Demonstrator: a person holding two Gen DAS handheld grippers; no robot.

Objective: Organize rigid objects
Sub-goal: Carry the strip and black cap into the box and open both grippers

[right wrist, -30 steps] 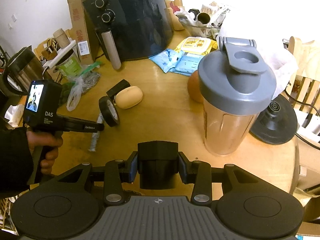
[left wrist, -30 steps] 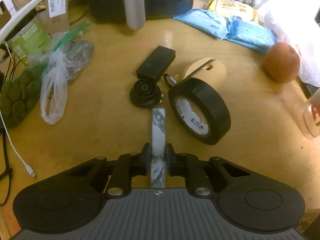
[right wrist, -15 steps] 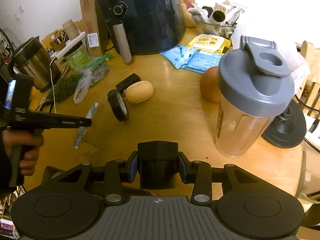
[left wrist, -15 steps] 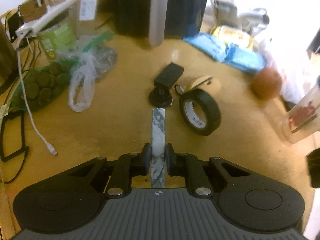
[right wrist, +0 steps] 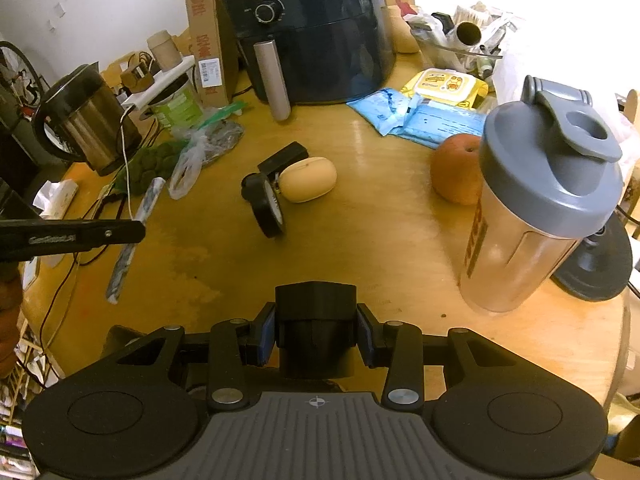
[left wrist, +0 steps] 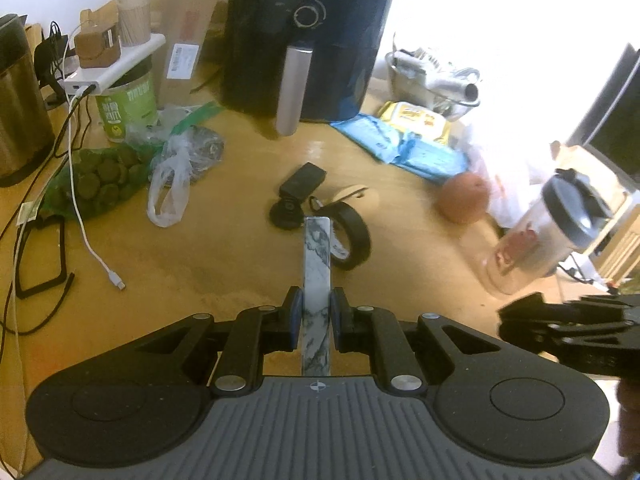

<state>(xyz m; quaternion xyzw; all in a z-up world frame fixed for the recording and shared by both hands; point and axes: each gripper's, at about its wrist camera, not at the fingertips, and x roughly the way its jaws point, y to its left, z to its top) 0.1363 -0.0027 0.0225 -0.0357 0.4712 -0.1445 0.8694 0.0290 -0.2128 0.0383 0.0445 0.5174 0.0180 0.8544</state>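
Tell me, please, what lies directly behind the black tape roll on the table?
Behind the black tape roll lie a beige oval object, touching it, and a flat black box. The roll hides where they meet.

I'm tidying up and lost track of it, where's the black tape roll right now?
The black tape roll stands on edge mid-table in the right wrist view, just left of the tan oval object and in front of a small black box.

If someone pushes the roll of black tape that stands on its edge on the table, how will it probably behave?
The roll of black tape stands on its rim, slightly tilted, so a sideways push would probably topple it flat. A push along its rim might make it roll across the smooth wooden table. It looks rigid, and its open core offers an easy hold.
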